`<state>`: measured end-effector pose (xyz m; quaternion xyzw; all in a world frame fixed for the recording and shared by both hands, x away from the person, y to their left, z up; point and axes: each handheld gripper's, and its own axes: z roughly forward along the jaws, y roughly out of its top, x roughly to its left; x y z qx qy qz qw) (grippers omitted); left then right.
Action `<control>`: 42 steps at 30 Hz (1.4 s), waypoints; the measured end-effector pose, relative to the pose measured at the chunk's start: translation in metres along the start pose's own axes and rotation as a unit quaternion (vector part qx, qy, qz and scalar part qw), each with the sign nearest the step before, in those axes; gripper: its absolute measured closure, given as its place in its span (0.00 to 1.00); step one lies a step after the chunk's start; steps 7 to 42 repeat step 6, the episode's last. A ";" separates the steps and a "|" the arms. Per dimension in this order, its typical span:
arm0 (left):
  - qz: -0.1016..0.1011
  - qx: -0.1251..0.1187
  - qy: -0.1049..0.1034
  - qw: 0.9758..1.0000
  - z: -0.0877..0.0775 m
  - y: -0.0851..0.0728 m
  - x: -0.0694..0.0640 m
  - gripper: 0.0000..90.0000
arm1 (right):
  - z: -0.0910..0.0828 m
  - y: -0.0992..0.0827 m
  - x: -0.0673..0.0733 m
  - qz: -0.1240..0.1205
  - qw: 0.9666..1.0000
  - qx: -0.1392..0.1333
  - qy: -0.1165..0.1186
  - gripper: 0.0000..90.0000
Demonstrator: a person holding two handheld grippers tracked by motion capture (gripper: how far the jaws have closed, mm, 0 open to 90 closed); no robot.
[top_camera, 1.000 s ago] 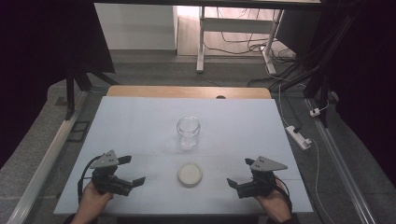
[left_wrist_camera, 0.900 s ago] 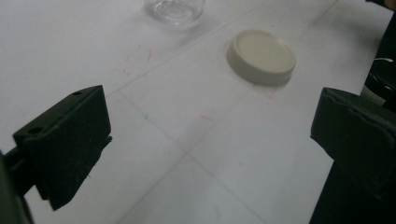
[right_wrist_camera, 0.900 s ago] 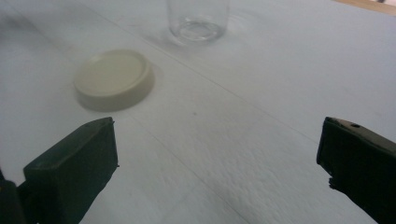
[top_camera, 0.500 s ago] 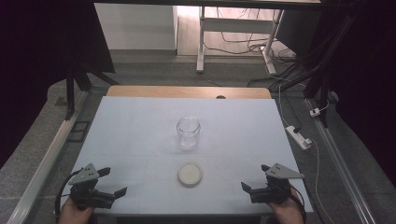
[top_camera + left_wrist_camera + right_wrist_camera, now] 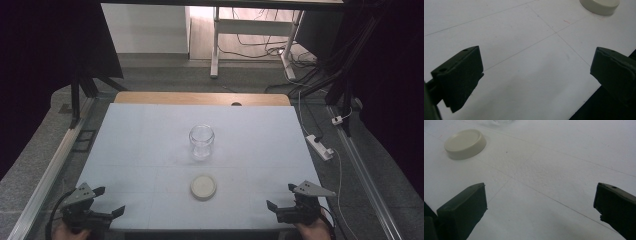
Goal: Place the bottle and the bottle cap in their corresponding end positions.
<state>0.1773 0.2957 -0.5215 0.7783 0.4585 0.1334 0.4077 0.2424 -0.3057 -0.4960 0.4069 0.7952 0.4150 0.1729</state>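
Lid (image 5: 203,186): a round cream-coloured cap lying flat on the table, near the front edge and about midway between the two grippers, touched by neither. It shows again at the top right of the left gripper view (image 5: 599,5) and at the upper left of the right gripper view (image 5: 465,143).
Jar (image 5: 201,141): clear glass, upright, its mouth uncovered, standing just behind the lid toward the middle of the table (the two are apart, not touching). Its base just shows at the top edge of the right gripper view (image 5: 504,121).
Left gripper (image 5: 109,201): at the front left corner of the table, jaws spread wide with nothing between them; in the left gripper view (image 5: 536,72) bare tabletop lies between the jaws.
Right gripper (image 5: 281,197): at the front right corner, jaws likewise wide apart and holding nothing (image 5: 541,205), well apart from the lid.
Hands: a hand grips each tool at the bottom edge of the high view, left (image 5: 67,231) and right (image 5: 312,230).
Table (image 5: 150,135): pale blue-white top with faint thin lines, a wooden strip along the far edge.
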 end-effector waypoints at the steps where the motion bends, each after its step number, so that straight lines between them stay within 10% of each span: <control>1: -0.001 0.002 0.002 1.000 0.000 -0.001 0.000 0.00 | -0.001 0.000 0.000 0.000 1.000 -0.001 0.000 0.00; 42: -0.001 0.008 -0.001 1.000 0.001 0.000 0.001 0.00 | -0.002 -0.001 -0.001 0.004 1.000 -0.001 -0.002 0.00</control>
